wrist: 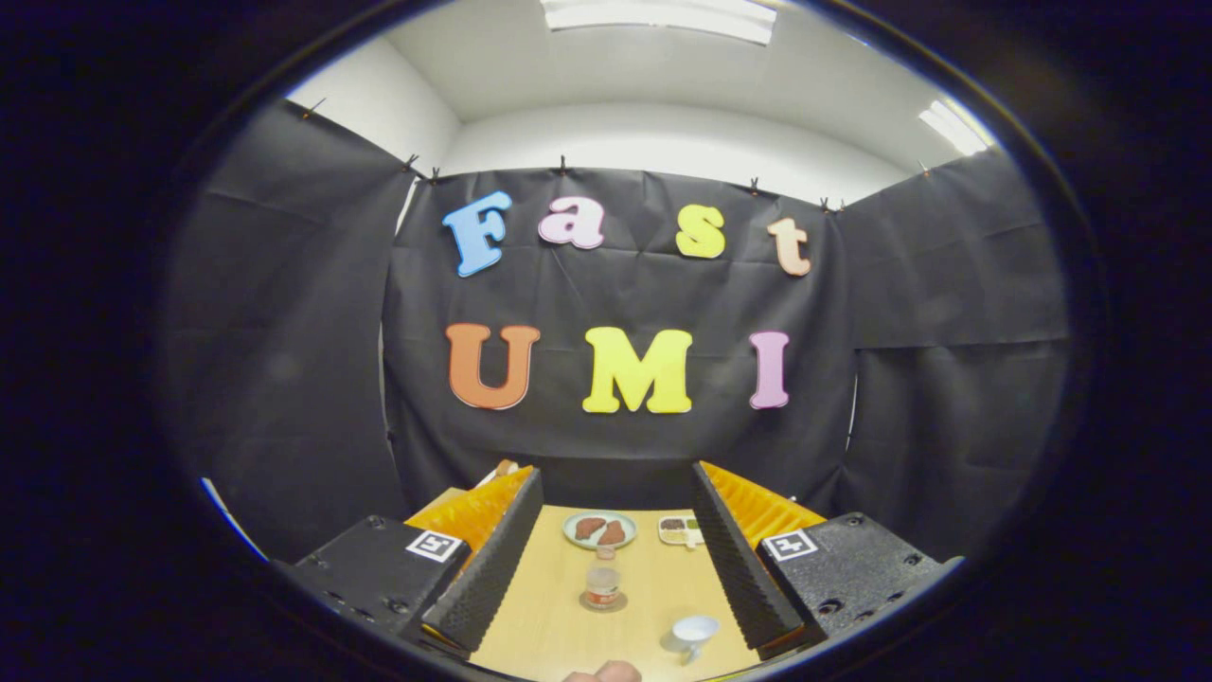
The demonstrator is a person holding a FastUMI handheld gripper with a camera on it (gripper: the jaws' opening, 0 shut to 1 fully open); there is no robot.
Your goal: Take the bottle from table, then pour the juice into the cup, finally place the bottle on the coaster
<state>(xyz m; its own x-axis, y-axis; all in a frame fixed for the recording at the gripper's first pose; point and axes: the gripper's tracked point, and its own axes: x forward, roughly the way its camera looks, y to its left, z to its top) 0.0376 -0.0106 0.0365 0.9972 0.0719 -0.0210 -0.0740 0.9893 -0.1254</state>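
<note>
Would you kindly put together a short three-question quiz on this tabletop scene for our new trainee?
1. True or false: the gripper is shut on the bottle.
2. What lies nearest beyond the bottle, toward the booth wall?
A. the white cup
B. the round plate with brown food
C. a folded towel
3. Fill in: the bottle stands on a round ____.

Key
1. False: the fingers are spread wide, the bottle standing apart on the table between them.
2. B; a small white tray sits beside the plate.
3. Coaster.
</note>
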